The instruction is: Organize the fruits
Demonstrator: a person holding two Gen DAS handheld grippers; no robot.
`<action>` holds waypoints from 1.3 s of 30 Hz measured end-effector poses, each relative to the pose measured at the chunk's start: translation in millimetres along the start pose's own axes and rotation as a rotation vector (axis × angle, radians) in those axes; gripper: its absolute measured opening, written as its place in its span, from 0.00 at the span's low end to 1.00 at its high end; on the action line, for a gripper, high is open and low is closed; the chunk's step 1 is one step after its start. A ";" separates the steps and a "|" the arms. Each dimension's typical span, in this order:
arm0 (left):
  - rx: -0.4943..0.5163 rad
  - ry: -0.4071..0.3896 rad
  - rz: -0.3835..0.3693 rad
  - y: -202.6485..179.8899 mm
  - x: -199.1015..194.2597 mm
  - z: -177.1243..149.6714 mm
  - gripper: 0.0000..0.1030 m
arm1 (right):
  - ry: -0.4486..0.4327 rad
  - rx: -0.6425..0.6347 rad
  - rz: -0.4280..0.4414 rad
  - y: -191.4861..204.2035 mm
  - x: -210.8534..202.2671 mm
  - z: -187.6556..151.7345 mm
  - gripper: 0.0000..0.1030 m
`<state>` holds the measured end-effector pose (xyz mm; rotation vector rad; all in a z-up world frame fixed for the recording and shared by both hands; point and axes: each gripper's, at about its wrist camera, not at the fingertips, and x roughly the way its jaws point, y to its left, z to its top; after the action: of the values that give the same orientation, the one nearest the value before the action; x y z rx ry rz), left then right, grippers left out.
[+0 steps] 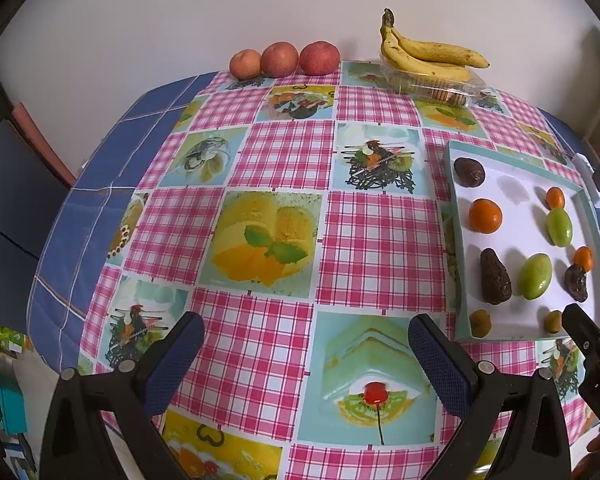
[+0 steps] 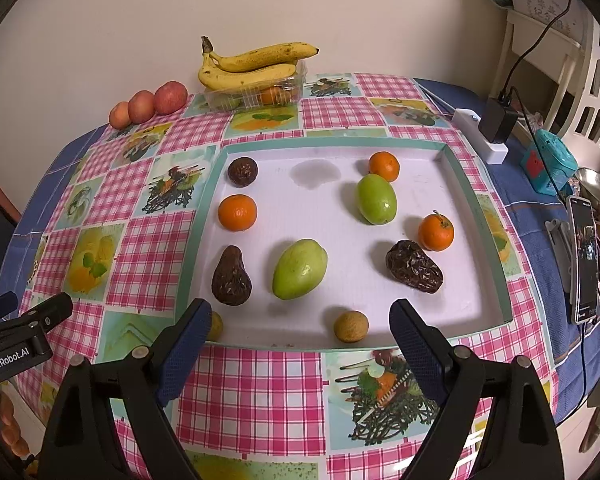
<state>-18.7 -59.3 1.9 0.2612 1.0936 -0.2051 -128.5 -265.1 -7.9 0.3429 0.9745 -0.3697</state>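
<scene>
Surface: checked tablecloth (image 2: 256, 384) is seen under both claws | right gripper (image 2: 300, 340) is held wide, empty, before white tray (image 2: 476, 304); left gripper (image 1: 306, 354) likewise wide, empty | Fruits: longan (image 2: 351, 326) nearest, green mango (image 2: 299, 269) beyond; bananas (image 2: 252, 66) at wall | Advice: nearest fruit is best straddled centrally; jaws closed gently

Our left claw (image 1: 306, 344) stands wide open, its two blue-padded fingers (image 1: 180, 354) spread apart and angled downward, gripping nothing. Our right claw (image 2: 300, 332) is likewise spread wide with nothing between its fingers (image 2: 416, 346), tilted down. Each claw shows at the edge of the other's view.
</scene>
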 end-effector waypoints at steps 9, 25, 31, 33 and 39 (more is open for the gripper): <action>-0.012 0.009 -0.011 1.3 1.2 -0.3 1.00 | 0.002 0.000 0.000 0.2 0.1 0.3 0.88; -0.017 0.032 -0.014 0.9 3.8 -1.0 1.00 | 0.007 -0.007 0.003 0.9 0.9 0.5 0.88; -0.024 0.042 -0.016 1.0 5.0 -1.3 1.00 | 0.008 -0.011 0.005 1.1 1.2 -0.1 0.88; -0.028 0.046 -0.014 1.3 5.5 -1.3 1.00 | 0.010 -0.011 0.006 1.4 1.2 -0.4 0.88; -0.036 0.048 -0.001 3.1 6.2 -1.8 1.00 | 0.016 -0.022 0.010 1.2 2.5 0.6 0.88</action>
<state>-16.6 -56.1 -4.1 0.2339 1.1445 -0.1806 -126.2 -264.7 -9.6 0.3313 0.9913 -0.3478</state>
